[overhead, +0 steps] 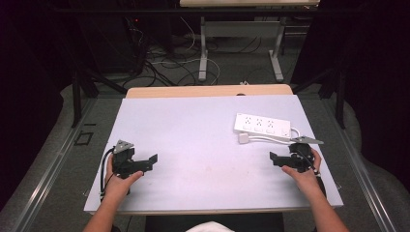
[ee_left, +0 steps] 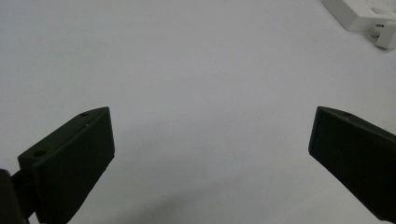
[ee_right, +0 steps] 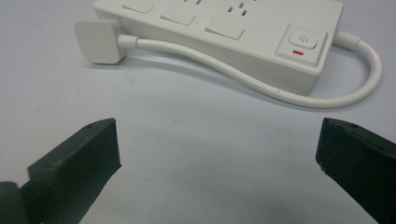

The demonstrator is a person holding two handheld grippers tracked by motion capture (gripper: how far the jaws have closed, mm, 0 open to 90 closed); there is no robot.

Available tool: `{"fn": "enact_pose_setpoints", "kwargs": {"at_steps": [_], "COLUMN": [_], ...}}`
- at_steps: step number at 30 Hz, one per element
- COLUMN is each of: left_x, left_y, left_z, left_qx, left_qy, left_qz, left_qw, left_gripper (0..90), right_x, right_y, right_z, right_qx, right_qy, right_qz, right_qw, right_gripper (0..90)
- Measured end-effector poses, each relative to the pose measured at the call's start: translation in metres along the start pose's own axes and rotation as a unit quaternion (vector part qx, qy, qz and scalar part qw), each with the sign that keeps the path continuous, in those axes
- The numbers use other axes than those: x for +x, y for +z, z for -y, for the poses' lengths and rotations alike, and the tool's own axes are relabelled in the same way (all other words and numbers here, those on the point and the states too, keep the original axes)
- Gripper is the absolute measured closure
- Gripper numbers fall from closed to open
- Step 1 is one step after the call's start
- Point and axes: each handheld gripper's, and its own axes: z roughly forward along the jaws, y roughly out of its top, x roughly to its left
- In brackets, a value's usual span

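While your hands rest on the white table (overhead: pixel 193 125), both grippers — left gripper (ee_left: pixel 210 140), right gripper (ee_right: pixel 217 149) — gape wide, empty; a white power strip (ee_right: pixel 243 32) lies just ahead of the right.

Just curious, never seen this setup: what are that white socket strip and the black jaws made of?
Power strip: apparently glossy white moulded plastic, smooth with soft highlights; its cable looks rubbery. Right gripper jaws: matte black, probably plastic, with fine ribbing and small holes.
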Motion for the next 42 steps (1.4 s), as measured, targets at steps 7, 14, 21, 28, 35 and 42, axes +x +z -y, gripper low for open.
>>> {"fn": "enact_pose_setpoints", "kwargs": {"at_steps": [7, 14, 21, 28, 35, 42], "left_x": [-0.002, -0.005, -0.008, -0.008, -0.009, -0.011], "left_y": [0.003, 0.002, 0.004, 0.003, 0.004, 0.005], "left_z": [0.001, 0.002, 0.003, 0.003, 0.004, 0.004], "left_qx": [0.002, 0.009, 0.003, 0.001, 0.007, 0.006], "left_qy": [0.001, 0.004, 0.007, 0.006, 0.004, 0.005], "left_qz": [-0.009, -0.011, -0.015, -0.028, -0.027, -0.027], "left_qw": [1.0, 0.9999, 0.9999, 0.9996, 0.9996, 0.9996], "left_gripper": [0.2, 1.1, 1.1, 1.1, 1.2, 1.2], "right_x": [0.003, 0.009, 0.012, 0.014, 0.02, 0.026], "right_y": [0.0, 0.0, 0.002, 0.001, 0.002, 0.009], "right_z": [0.0, -0.001, -0.003, -0.013, -0.032, -0.048], "right_qx": [0.0, -0.003, -0.003, 0.016, 0.036, 0.047], "right_qy": [0.003, -0.014, -0.02, -0.024, -0.053, -0.075], "right_qz": [-0.004, 0.006, 0.008, 0.005, -0.012, -0.018], "right_qw": [1.0, 0.9999, 0.9998, 0.9996, 0.9979, 0.9959], "right_gripper": [0.0, 11.9, 16.6, 28.8, 43.5, 48.3]}}
